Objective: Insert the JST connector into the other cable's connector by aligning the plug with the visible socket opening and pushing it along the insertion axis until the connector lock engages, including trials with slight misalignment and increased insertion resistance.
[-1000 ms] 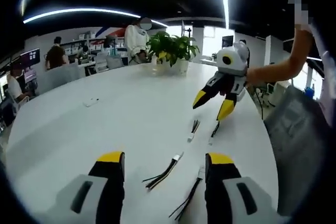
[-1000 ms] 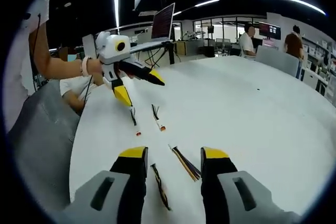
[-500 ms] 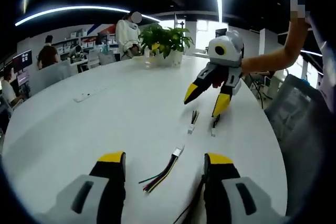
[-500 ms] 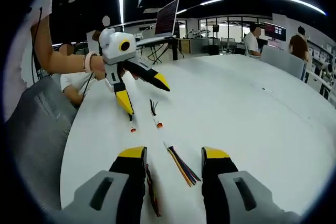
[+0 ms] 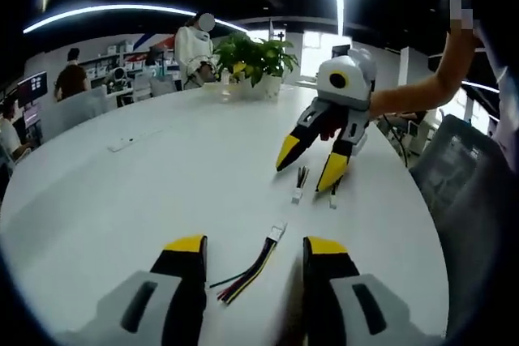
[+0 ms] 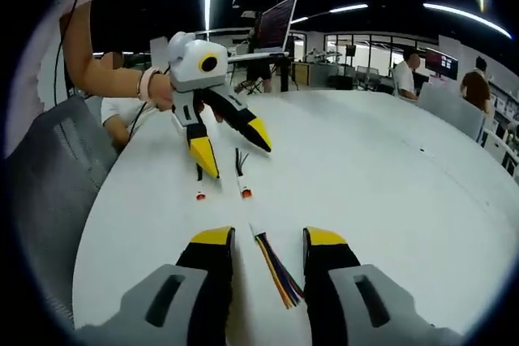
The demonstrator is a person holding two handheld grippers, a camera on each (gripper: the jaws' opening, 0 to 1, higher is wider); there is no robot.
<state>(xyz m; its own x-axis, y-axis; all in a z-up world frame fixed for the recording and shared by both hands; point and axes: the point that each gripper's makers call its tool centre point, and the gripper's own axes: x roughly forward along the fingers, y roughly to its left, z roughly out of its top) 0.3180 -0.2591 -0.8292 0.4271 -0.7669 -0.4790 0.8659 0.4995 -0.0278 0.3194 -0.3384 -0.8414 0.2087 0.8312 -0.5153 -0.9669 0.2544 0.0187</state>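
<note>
While both yellow-tipped grippers hang over the round white table (image 5: 146, 192), neither holds anything. In the left gripper view, the left gripper (image 5: 253, 250) has its jaws parted a moderate way, nothing between them but tabletop and wire. The short multicoloured wire bundle with a small white JST connector (image 5: 251, 263) lies flat between the two jaw tips, white plug end pointing away from the camera, loose wire ends toward the left jaw. It touches neither jaw as far as can be seen.

Further out in the same view, the right gripper (image 5: 306, 163) hangs tips-down, jaws spread wide, held by a bare forearm (image 5: 413, 95). Just under and between its tips lie two short dark-wired cables with white connector ends (image 5: 299, 185), side by side, apart from each other; whether a tip touches one, cannot tell.

In the right gripper view, the right gripper's (image 6: 265, 237) own jaws stand apart, with the multicoloured bundle (image 6: 274, 275) lying between them on the table, not gripped. Beyond, the left gripper (image 6: 235, 145) points down with jaws wide, and the two short cables, here with red-tipped ends (image 6: 242, 180), lie just below its tips.

A potted green plant (image 5: 253, 62) stands at the table's far side. A grey mesh chair (image 5: 458, 192) sits beside the table edge.
</note>
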